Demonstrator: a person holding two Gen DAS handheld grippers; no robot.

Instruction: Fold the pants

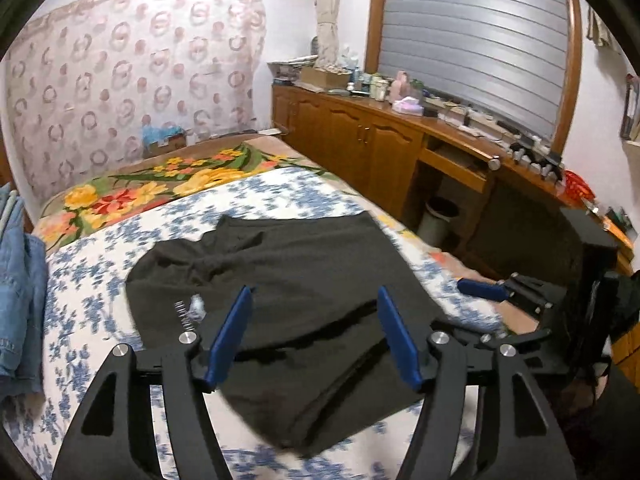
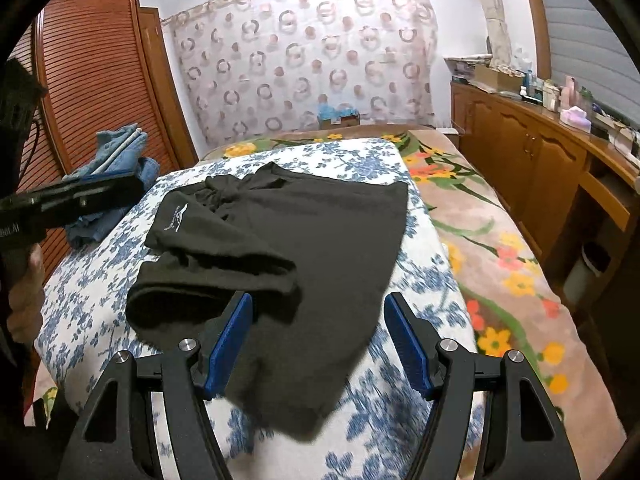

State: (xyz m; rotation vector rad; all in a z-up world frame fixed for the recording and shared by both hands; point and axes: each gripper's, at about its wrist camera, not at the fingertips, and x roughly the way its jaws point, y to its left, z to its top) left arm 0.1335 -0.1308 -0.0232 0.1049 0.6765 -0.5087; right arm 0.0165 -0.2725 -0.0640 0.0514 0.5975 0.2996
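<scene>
Here, bed with blue-flower sheet, flowery blanket beside it. Blue jeans heaped at bed's far left edge. Wooden cupboards along right wall, small bin underneath. Black pants lie on sheet, partly folded, nothing on top. Left gripper open wide, empty, above near edge of pants. Right gripper open wide too, holding nothing.
</scene>
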